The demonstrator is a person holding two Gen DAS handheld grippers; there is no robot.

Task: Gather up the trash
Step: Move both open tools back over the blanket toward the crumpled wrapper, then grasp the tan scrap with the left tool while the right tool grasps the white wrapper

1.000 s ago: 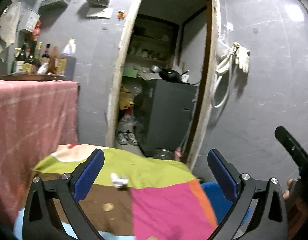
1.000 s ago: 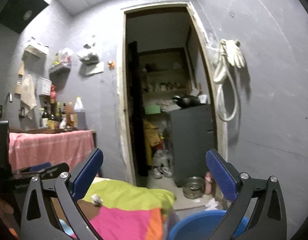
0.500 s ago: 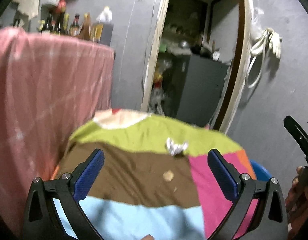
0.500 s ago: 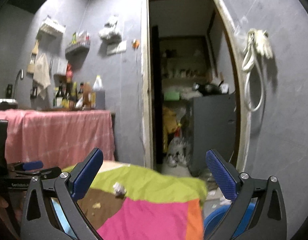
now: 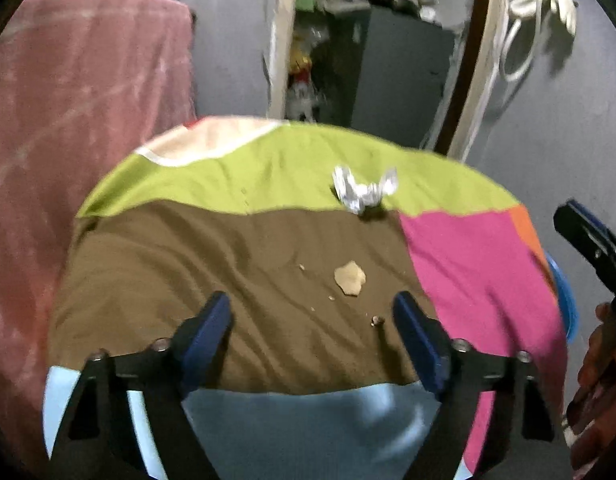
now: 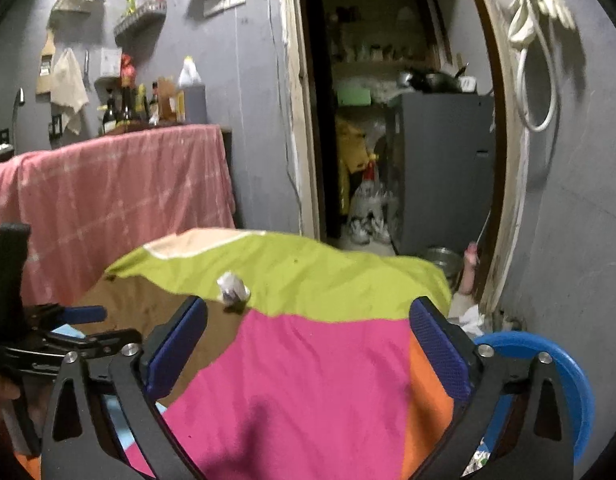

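Left claw (image 5: 312,322) low in the frame, blue-padded fingers (image 5: 206,334) spread wide apart, nothing between them. Hovered over the brown patch of a worktop draped in a colour-block cloth of green, brown, pink, pale blue and orange (image 5: 236,176). Crumpled silvery-white foil wrapper (image 5: 364,191) right of centre, sat on the seam between green and brown. Flat tan crumb of a scrap (image 5: 350,278) below it on the brown, just above the gap between the fingers, with tiny specks scattered around it. Far right edge: right claw (image 5: 588,236) poking in, dark and blurred.

Right wrist view: right claw (image 6: 308,344) also parted wide and empty, hung above the pink patch. Same crumpled wrapper (image 6: 232,289) left of centre, near the tip of the left-hand finger, apart from it. Round blue plastic basin (image 6: 564,368) at lower right, beside the worktop edge. Pink checked cloth (image 6: 116,184) at left, bottles above it. Open doorway at upper centre.
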